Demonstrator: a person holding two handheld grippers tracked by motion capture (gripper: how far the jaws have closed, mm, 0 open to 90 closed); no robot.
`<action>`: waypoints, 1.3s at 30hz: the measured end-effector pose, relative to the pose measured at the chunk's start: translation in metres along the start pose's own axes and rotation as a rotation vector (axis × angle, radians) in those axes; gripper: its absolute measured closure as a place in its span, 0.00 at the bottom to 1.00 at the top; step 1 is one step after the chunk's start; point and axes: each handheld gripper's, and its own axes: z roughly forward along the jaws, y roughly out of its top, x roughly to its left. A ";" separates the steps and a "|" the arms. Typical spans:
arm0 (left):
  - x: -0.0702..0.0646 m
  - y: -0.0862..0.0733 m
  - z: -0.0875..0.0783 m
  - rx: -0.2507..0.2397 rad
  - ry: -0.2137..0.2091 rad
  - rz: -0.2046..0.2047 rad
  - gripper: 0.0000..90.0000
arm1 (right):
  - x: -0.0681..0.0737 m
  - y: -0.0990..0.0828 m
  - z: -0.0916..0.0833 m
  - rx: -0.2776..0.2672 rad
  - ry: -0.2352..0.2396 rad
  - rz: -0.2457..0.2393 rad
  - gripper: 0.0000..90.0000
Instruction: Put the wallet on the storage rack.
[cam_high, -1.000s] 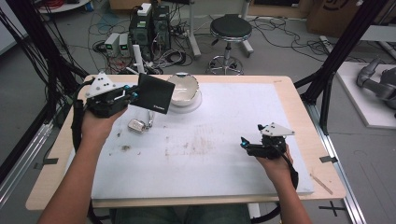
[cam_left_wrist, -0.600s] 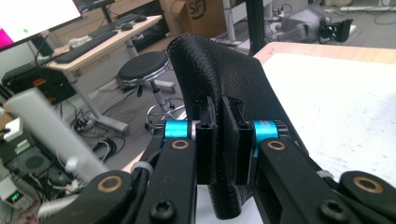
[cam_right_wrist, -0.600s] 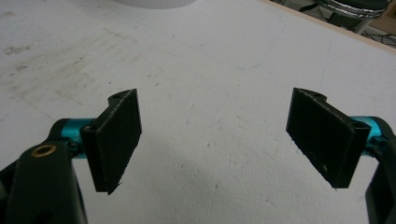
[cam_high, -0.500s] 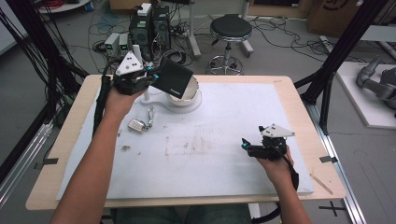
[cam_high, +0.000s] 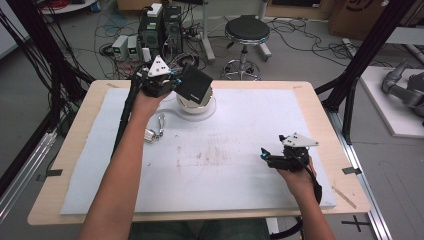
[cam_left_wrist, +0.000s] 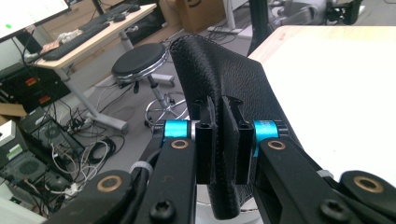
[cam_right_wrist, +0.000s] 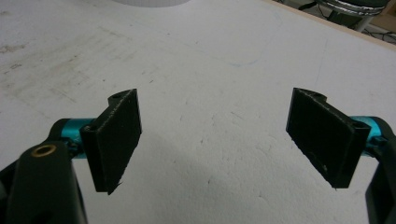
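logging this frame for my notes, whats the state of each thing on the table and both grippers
left gripper: shut on the black leather pouch, held up at the table's far side
black leather pouch: clamped, lifted, hanging over the white round container
white round container: resting on the mat, partly hidden by the pouch
key ring: lying loose on the mat, untouched
right gripper: open, nothing between its jaws, low over the white mat
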 end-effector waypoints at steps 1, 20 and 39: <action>0.000 -0.002 0.002 0.006 0.001 -0.009 0.93 | 0.000 0.000 0.000 0.000 0.000 0.000 0.20; 0.000 -0.025 0.019 0.107 0.089 -0.029 0.93 | 0.003 0.001 0.001 0.000 0.006 -0.011 0.20; -0.020 -0.025 0.049 0.196 0.148 0.014 0.91 | 0.002 0.000 0.000 -0.006 0.009 -0.009 0.20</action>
